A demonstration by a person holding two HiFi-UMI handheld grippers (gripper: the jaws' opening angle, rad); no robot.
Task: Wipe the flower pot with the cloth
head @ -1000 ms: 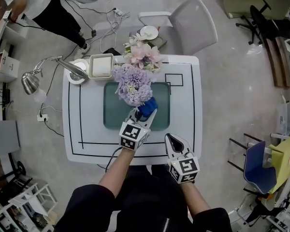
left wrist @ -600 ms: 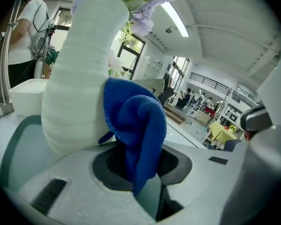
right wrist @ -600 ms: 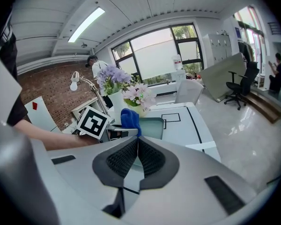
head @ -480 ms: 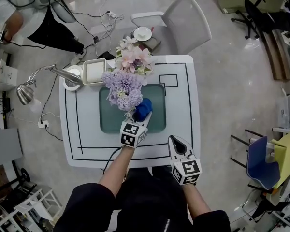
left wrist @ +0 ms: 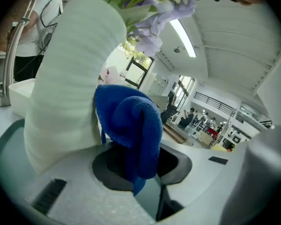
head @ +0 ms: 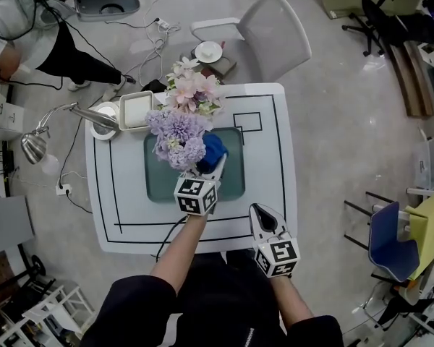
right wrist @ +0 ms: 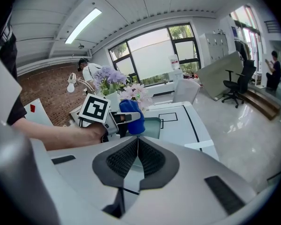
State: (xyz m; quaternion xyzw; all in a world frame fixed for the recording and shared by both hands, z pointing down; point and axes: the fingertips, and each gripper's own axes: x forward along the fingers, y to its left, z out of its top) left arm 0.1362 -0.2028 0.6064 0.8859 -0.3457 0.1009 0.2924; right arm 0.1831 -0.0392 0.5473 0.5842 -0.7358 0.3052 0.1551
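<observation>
A pale ribbed flower pot [left wrist: 70,78] with purple flowers [head: 175,137] stands on the green mat [head: 231,183] in the middle of the white table. My left gripper [head: 210,166] is shut on a bunched blue cloth [head: 213,150], which presses against the pot's right side [left wrist: 131,125]. In the right gripper view the blue cloth [right wrist: 131,116] shows beside the marker cube. My right gripper [head: 262,215] hovers at the table's near edge, jaws shut and empty [right wrist: 136,159].
A second pot of pink flowers [head: 194,89] stands behind the purple one. A white square tray [head: 136,109] and a desk lamp [head: 94,114] are at the table's back left. A grey chair [head: 267,31] is beyond the table. A person [head: 29,27] stands at the far left.
My left gripper has carried the blue cloth forward along the pot's right side, further from me. The right gripper has stayed near the table's front edge.
</observation>
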